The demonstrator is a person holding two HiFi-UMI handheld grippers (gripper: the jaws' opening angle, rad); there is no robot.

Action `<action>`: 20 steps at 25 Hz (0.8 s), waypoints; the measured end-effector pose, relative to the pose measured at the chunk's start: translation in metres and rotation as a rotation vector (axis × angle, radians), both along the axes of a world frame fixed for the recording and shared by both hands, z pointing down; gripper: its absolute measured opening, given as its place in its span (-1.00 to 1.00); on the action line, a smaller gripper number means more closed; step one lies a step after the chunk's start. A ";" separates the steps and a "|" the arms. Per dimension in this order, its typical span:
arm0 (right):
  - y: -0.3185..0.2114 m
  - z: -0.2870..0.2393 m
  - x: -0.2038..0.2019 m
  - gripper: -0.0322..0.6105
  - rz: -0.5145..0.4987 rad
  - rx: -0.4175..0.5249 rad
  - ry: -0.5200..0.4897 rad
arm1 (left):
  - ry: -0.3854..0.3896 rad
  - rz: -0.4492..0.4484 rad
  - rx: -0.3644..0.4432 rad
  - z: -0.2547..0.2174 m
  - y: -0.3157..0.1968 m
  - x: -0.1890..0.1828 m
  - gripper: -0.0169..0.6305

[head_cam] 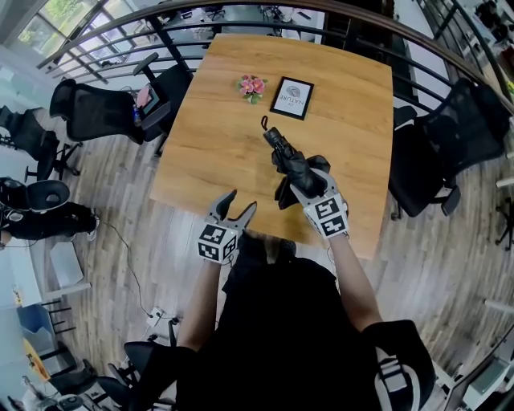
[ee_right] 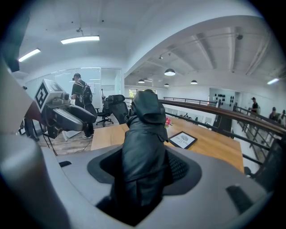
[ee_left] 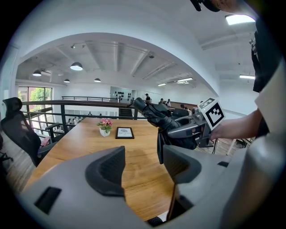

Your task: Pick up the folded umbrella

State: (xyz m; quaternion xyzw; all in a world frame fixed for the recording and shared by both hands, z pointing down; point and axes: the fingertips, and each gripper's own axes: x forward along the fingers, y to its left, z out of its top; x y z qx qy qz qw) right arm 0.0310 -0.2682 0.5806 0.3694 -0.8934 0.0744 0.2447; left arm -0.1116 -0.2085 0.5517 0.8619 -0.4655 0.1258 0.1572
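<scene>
The black folded umbrella [head_cam: 291, 158] hangs above the wooden table [head_cam: 225, 136], its handle end pointing away from me. My right gripper [head_cam: 309, 181] is shut on its loose fabric body, which fills the gap between the jaws in the right gripper view, umbrella [ee_right: 143, 147]. In the left gripper view the umbrella [ee_left: 156, 117] shows lifted off the tabletop, held by the right gripper [ee_left: 187, 129]. My left gripper [head_cam: 234, 207] stands open at the table's near edge with nothing between its fingers, left of the umbrella; its own view shows the left gripper [ee_left: 143, 167] over bare wood.
A small pot of pink flowers [head_cam: 252, 86] and a black-framed picture [head_cam: 291, 97] sit at the far side of the table. Black office chairs [head_cam: 104, 112] stand at the left and another chair [head_cam: 450, 152] at the right. A railing [head_cam: 241, 20] runs behind the table.
</scene>
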 end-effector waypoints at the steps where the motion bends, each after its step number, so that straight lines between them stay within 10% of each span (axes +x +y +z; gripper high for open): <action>1: -0.001 -0.001 0.001 -0.06 0.000 0.003 0.003 | -0.001 0.000 0.002 -0.001 -0.001 0.000 -0.06; 20: -0.008 -0.013 0.000 -0.06 0.020 0.020 0.009 | -0.003 -0.004 0.003 -0.001 -0.001 -0.014 -0.06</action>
